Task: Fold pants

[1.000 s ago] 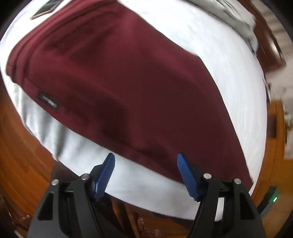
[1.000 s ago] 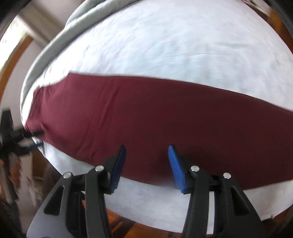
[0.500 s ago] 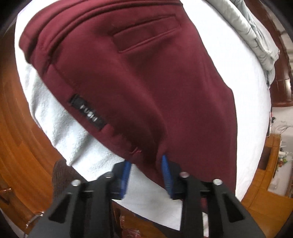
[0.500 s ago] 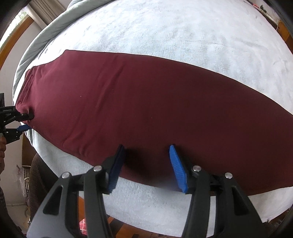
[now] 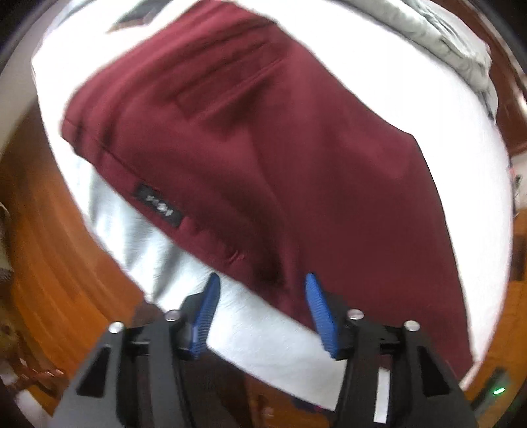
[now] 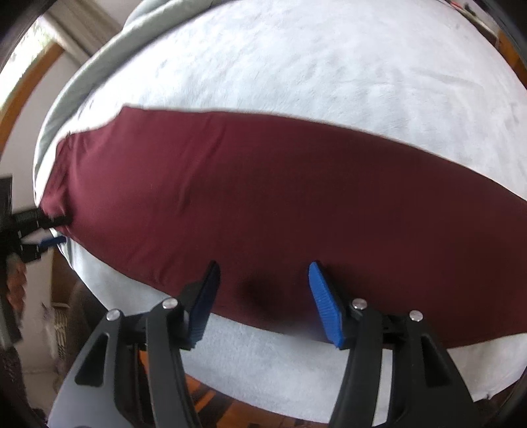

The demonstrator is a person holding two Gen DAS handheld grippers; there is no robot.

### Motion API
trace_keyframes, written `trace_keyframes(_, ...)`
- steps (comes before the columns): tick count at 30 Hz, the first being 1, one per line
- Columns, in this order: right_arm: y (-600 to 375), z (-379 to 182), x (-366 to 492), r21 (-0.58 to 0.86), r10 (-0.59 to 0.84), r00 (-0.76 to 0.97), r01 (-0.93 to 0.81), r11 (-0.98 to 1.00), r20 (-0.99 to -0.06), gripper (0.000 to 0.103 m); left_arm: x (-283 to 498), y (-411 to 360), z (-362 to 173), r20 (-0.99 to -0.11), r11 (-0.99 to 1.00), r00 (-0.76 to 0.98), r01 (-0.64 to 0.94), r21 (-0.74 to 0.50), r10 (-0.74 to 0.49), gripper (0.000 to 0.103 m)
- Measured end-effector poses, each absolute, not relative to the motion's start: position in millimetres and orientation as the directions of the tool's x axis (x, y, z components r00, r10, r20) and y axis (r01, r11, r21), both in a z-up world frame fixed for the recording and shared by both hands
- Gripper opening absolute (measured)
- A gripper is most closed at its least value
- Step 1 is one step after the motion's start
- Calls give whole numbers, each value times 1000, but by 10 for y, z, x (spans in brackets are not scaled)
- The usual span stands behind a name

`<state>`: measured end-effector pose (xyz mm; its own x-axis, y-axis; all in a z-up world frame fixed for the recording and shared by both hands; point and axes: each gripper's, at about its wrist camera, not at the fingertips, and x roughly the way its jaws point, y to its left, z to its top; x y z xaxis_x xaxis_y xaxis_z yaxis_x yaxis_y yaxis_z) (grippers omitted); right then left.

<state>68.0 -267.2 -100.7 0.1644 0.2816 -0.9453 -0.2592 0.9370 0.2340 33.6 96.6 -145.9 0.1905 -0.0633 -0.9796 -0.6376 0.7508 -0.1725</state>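
Dark red pants (image 5: 263, 158) lie flat on a white bed cover (image 5: 257, 329), folded lengthwise, with a black label (image 5: 159, 205) near the waist edge. My left gripper (image 5: 262, 293) is open just above the near edge of the pants at the waist end. In the right wrist view the pants (image 6: 280, 204) stretch as a long band across the bed. My right gripper (image 6: 263, 280) is open over their near edge at mid-length. The left gripper (image 6: 46, 230) shows at the far left, at the waist end.
A grey blanket (image 5: 454, 42) lies bunched at the far side of the bed, also seen in the right wrist view (image 6: 85, 85). A dark flat object (image 5: 131, 16) lies on the bed beyond the waistband. Wooden floor (image 5: 49, 237) lies below the bed edge.
My left gripper had narrowed on the pants' edge half a second ago and has now opened and drawn back a little. My right gripper stays open over the pants' near edge.
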Motion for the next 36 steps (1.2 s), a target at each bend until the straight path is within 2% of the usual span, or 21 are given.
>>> trace_keyframes(3, -2930, -886, 706, 176, 223, 216, -215, 961, -951, 56, 264, 508, -1225, -970, 818, 243, -561, -127, 16, 56)
trace_keyframes(8, -3402, -864, 791, 127, 147, 255, -93, 988, -956, 56, 576, -449, -1121, -935, 942, 351, -293, -166, -55, 55)
trace_keyframes(11, -3556, -1010, 834, 130, 136, 223, -44, 991, -965, 56, 865, -830, -1285, -933, 960, 337, -193, -200, -127, 55)
trace_keyframes(16, -3537, -1190, 845, 99, 113, 204, -77, 992, -972, 61, 1073, -1035, -1680, -962, 980, 252, -143, -141, -102, 56)
trace_keyframes(18, -3529, -1129, 853, 117, 131, 205, -82, 990, -970, 61, 1071, -1060, -1621, -961, 983, 258, -130, -132, -95, 59)
trace_keyframes(20, -3598, -1004, 844, 164, 174, 218, -60, 985, -960, 64, 1057, -1090, -1482, -958, 985, 276, -126, -118, -79, 75)
trace_keyframes(21, -3762, -900, 815, 194, 196, 235, -33, 980, -952, 69, 1045, -1103, -1423, -954, 985, 291, -125, -116, -75, 80)
trace_keyframes(23, -4054, -749, 753, 230, 216, 259, 25, 973, -941, 74, 1020, -1126, -1258, -939, 987, 334, -108, -117, -75, 99)
trace_keyframes(28, -4890, -683, 435, 326, 273, 268, 180, 928, -924, 78, 1053, -1259, -1060, -926, 991, 364, -41, -129, -105, 99)
trace_keyframes(36, -5555, -1092, 207, 462, 372, 300, 338, 820, -879, 77, 1131, -1777, -1245, -937, 988, 318, 7, -153, -147, 99)
